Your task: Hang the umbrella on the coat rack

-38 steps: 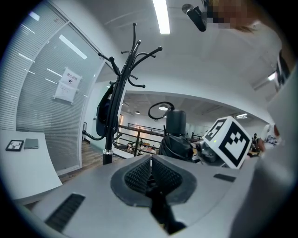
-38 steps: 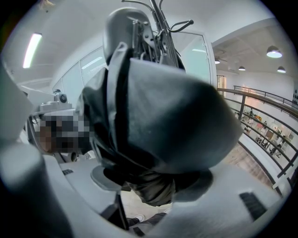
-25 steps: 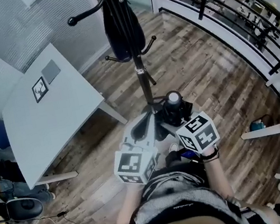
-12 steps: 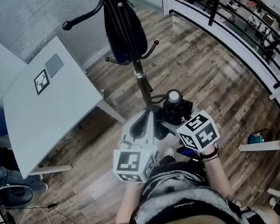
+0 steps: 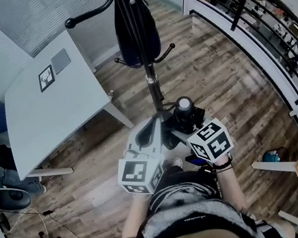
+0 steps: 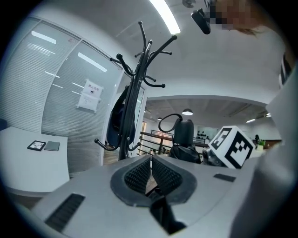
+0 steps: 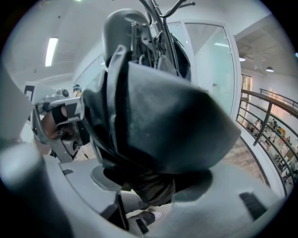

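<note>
A folded black umbrella [image 5: 185,110] points up at the head camera, and my right gripper [image 5: 183,127] is shut on it. In the right gripper view the umbrella [image 7: 153,116] fills most of the picture and hides the jaw tips. The black coat rack [image 5: 146,59] stands just ahead on the wood floor, with a dark bag [image 5: 134,30] hanging on it. My left gripper [image 5: 151,127] is beside the right one, shut with nothing in it; its pads [image 6: 148,173] meet. From the left gripper view the coat rack [image 6: 135,88] rises ahead and the umbrella [image 6: 183,135] stands to the right.
A white table [image 5: 51,113] with a marker card stands to the left of the rack. A black railing [image 5: 269,26] curves along the right. A chair and cables [image 5: 9,203] lie at the far left. Wood floor [image 5: 217,86] lies around the rack.
The head view has drifted a little, so the rack and table sit slightly further right in the picture. Both grippers hold the same pose, the umbrella still in the right one.
</note>
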Demonstrator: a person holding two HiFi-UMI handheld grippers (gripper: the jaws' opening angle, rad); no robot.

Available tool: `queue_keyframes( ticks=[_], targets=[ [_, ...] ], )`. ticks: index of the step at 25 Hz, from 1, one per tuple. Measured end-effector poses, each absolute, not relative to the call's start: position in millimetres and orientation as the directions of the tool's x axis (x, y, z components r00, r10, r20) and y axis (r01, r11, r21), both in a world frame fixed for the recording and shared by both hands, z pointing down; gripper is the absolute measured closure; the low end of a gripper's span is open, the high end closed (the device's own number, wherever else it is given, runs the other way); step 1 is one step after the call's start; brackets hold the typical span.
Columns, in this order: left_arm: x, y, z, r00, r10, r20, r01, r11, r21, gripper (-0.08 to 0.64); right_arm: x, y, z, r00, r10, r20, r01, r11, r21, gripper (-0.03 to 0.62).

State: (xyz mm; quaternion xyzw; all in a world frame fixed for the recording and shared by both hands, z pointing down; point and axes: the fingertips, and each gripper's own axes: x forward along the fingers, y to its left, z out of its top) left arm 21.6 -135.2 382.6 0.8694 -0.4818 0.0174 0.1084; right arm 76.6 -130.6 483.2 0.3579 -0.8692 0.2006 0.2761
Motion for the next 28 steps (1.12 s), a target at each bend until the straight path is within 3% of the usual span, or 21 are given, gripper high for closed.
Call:
queue_keyframes(
  ticks=[28],
  targets=[
    [2, -166, 385, 0.505, -0.854, 0.128, -0.854, -0.474, 0.213, 0.549, 72, -152, 518, -0.562, -0.451, 0.694, -0.73, 0.665, -0.158, 0.318]
  ],
)
